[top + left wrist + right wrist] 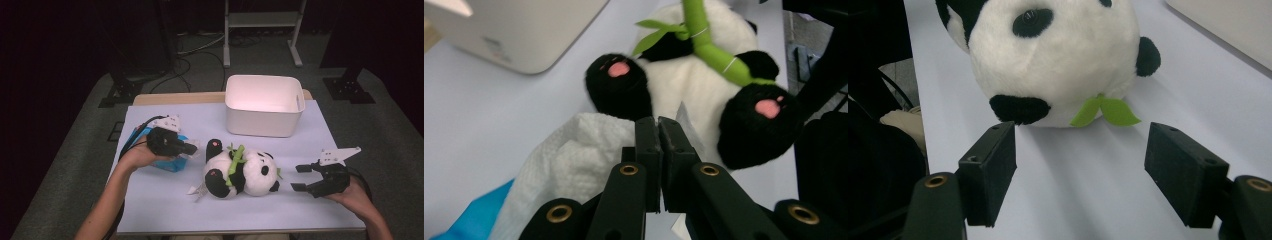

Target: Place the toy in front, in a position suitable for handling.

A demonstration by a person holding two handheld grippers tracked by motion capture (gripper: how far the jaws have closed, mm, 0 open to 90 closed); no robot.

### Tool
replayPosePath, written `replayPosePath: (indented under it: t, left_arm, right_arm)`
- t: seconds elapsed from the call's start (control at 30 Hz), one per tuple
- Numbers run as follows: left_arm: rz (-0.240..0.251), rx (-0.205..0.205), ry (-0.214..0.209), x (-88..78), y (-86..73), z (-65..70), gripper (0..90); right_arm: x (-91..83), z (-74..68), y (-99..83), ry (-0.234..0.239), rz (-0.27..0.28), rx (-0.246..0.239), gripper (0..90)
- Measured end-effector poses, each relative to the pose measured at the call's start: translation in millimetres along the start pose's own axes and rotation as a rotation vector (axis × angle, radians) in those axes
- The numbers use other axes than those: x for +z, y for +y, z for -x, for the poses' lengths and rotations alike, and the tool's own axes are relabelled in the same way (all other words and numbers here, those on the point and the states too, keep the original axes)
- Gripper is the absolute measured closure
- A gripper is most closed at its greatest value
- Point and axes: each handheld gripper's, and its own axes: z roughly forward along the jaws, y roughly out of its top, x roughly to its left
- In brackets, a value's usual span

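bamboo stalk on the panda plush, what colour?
Bright green bamboo stalk, with thin white bands; clearest in the left gripper view.

My left gripper [192, 149] hid most of the blue packet [172, 164] beneath it. The right gripper view's top edge cropped the panda's [1058, 55] head, and the white tissue [574, 160] ran behind my jaws.

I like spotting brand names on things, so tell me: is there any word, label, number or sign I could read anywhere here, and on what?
None can be read.
White tub: a faint grey mark on its wall in the left gripper view, too blurred to read.
Panda toy: a small white tag at its foot, too small to tell if printed.
Blue packet and white tissue: no print visible.
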Motion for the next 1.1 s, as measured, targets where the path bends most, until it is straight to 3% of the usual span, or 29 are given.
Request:
replayPosePath:
  t: [0.23,0.67,0.8,0.83,1.1]
  left_arm:
    - [0.004,0.055,-0.074,22.4,24.6,13.6,88.5]
    - [0.008,0.138,-0.141,42.5,62.3,34.1,88.4]
    - [-0.008,0.167,-0.166,56.7,77.7,42.4,88.0]
    - [-0.023,0.190,-0.188,66.1,85.6,47.2,88.0]
    - [-0.062,0.233,-0.249,99.1,108.8,58.2,88.0]
  right_arm:
    - [-1.6,-0.7,-0.4,0.001,0.004,-0.004,27.5]
    - [-2.8,-1.4,0.8,0.004,0.004,-0.012,27.5]
    - [-8.3,-1.4,0.1,-0.002,0.017,-0.007,27.5]
    - [-11.7,-0.8,-0.5,-0.007,0.025,-0.006,27.5]
    - [-21.6,1.1,-2.6,-0.015,0.046,-0.006,27.5]
